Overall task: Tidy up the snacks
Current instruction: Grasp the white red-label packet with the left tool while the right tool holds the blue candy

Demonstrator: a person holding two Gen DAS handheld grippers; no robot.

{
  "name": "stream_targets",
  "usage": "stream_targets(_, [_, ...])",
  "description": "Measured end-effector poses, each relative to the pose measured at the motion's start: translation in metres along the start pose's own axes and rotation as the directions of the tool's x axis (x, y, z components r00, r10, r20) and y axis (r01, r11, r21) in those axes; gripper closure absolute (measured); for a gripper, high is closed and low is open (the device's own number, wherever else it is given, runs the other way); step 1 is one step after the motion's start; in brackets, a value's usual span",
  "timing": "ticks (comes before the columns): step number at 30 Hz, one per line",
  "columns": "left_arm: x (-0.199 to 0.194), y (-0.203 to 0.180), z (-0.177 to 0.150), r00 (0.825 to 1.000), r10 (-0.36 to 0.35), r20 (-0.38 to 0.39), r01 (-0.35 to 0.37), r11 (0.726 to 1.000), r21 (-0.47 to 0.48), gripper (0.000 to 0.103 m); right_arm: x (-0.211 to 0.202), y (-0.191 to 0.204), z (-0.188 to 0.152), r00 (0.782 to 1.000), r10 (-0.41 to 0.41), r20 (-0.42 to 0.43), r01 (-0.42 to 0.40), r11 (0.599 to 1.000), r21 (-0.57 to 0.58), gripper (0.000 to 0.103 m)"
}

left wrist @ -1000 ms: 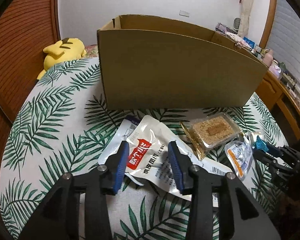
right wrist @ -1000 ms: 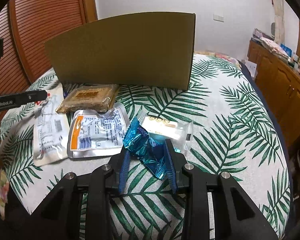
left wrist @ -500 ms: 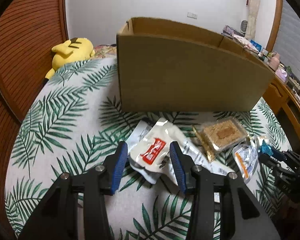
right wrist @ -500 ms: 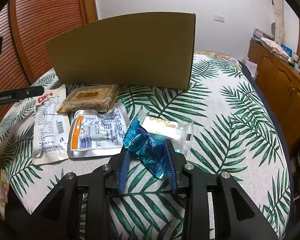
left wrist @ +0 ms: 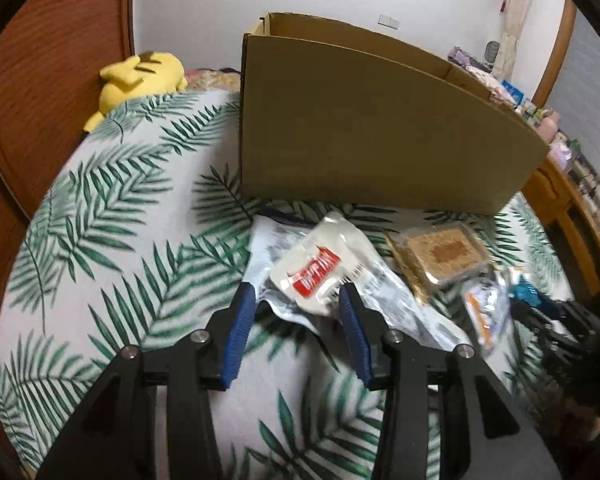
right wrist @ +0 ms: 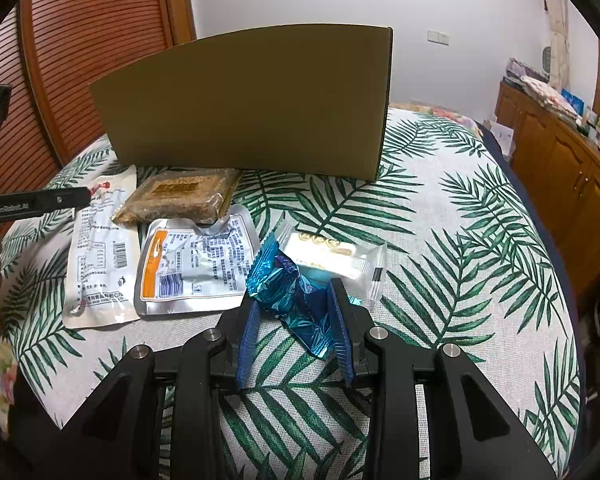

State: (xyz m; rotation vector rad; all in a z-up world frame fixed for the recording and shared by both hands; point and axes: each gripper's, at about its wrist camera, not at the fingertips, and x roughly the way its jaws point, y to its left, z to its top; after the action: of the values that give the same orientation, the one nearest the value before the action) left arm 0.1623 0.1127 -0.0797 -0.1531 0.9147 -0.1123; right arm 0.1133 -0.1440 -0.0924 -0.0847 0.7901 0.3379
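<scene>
Left wrist: left gripper (left wrist: 296, 300) angled down, clamping white packet (left wrist: 320, 270)

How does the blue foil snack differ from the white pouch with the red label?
The blue foil snack is small, shiny and crumpled; the white pouch with the red label is larger, flatter and matte. The right gripper holds the foil snack, the left gripper the pouch. Both sit between blue jaws, before the cardboard box.
</scene>
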Motion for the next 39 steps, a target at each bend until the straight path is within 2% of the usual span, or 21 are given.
stream_targets(7, [-0.013, -0.02, -0.012, 0.995, -0.096, -0.02, 0.096, 0.995, -0.018, 0.06, 0.001, 0.0, 0.001, 1.0, -0.004, 0.0, 0.004, 1.0, -0.005, 0.071])
stream_targets(16, [0.005, -0.031, -0.02, 0.985, -0.142, -0.096, 0.134, 0.987, -0.087, 0.061, 0.001, 0.0, 0.001, 1.0, -0.004, -0.001, 0.004, 1.0, -0.005, 0.071])
stream_targets(21, [0.008, -0.026, -0.019, 0.979, -0.187, -0.077, 0.177, 0.977, -0.12, 0.077, 0.001, 0.001, 0.001, 1.0, -0.005, -0.002, 0.005, 1.0, -0.006, 0.071])
stream_targets(22, [0.008, -0.025, -0.02, 0.979, -0.194, -0.067, 0.185, 0.975, -0.127, 0.086, 0.001, 0.001, 0.001, 1.0, -0.006, -0.002, 0.006, 1.0, -0.006, 0.071])
stream_targets(26, [0.006, -0.018, -0.022, 0.97, -0.24, -0.047, 0.231, 0.963, -0.141, 0.097, 0.001, 0.001, 0.0, 1.0, -0.006, -0.002, 0.006, 1.0, -0.007, 0.071])
stream_targets(35, [-0.014, -0.027, -0.022, 0.961, -0.275, -0.01, 0.274, 0.959, -0.068, 0.103, 0.001, 0.002, 0.001, 1.0, -0.014, -0.001, 0.014, 1.0, -0.01, 0.072])
stream_targets(39, [-0.024, -0.03, -0.021, 0.959, -0.283, 0.013, 0.284, 0.958, -0.033, 0.103, -0.001, -0.003, 0.001, 1.0, 0.01, 0.003, -0.01, 1.0, 0.013, 0.073])
